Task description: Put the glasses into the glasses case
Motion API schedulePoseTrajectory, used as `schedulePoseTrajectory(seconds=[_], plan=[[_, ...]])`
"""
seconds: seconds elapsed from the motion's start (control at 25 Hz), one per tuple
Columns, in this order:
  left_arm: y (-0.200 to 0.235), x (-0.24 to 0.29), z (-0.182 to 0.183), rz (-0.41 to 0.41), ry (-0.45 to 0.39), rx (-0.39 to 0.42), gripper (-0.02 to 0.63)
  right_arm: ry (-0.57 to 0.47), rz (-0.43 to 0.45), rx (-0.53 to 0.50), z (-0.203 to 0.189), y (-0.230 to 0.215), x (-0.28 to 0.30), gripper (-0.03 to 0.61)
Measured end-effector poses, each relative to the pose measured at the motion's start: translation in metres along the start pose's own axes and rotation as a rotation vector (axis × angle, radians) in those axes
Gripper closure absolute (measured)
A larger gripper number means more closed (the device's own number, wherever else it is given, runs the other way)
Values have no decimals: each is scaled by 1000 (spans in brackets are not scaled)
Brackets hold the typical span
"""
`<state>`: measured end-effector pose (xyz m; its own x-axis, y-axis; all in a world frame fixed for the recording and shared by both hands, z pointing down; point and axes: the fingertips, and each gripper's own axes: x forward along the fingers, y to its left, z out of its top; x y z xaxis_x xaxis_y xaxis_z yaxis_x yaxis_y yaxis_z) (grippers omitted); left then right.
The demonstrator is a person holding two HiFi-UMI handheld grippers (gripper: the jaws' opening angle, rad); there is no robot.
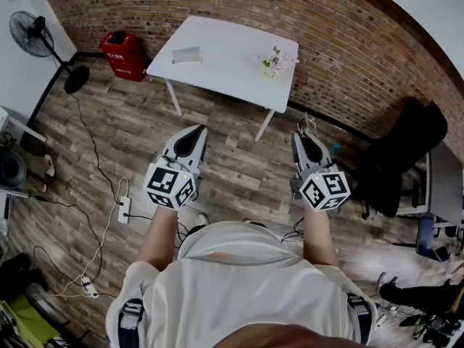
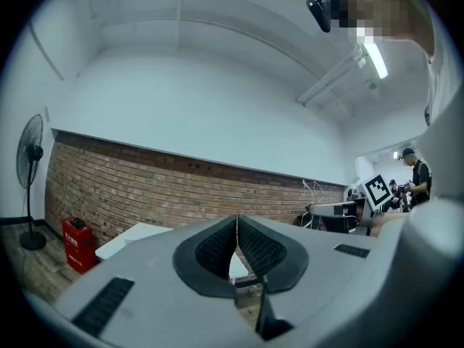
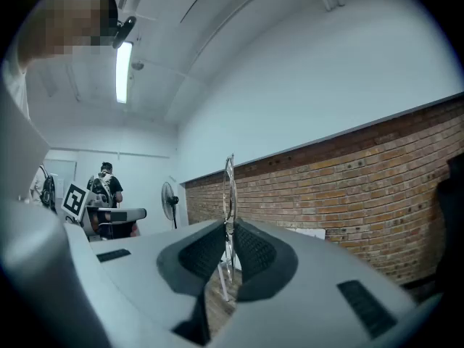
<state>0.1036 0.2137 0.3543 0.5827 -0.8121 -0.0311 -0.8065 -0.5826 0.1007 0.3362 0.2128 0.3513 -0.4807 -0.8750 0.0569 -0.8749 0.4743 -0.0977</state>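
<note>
Head view: the person stands on the wooden floor (image 1: 239, 172), well apart from the white surface (image 1: 232, 38) by the brick wall. What looks like the glasses case (image 1: 186, 55) lies near that surface's left corner. A small cluster of things (image 1: 274, 62) near the right edge is too small to name. Both tools are held level and aimed toward the surface. The left gripper (image 1: 194, 130) shows nothing at its tip. Thin wire loops of the glasses (image 1: 305, 124) stick out past the tip of the right gripper (image 1: 303, 139).

Left gripper view: the jaws of the left gripper (image 2: 237, 232) meet along one line with nothing between them. The surface (image 2: 138, 235) shows beyond them, far off.

Right gripper view: the right gripper (image 3: 230, 246) has its jaws closed on the glasses (image 3: 230, 183), which are seen edge-on as a thin metal rim standing up from the pads.

By these pictures, the glasses are picked up and carried in the air. Reaching the surface and setting them inside the case remain; whether the case is open cannot be told.
</note>
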Motion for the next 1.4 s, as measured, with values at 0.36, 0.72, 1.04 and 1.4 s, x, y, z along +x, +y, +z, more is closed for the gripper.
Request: schedulePoseTrajectory(seconds=[0.36,0.72,1.04,1.4], plan=[[-19,6,9,-12,-46,-16,592,14,6,16,-10,-14,-8,491],[4,-2,5,41,-27,-38,595,14,-34,20,-10,-20,-1,492],[50,-32,0,34,-22,4,594,15,-19,40,-20,30,33,491],[105,-47,-17,10,25,-35,594,58,-17,38,-37,70,77,491]])
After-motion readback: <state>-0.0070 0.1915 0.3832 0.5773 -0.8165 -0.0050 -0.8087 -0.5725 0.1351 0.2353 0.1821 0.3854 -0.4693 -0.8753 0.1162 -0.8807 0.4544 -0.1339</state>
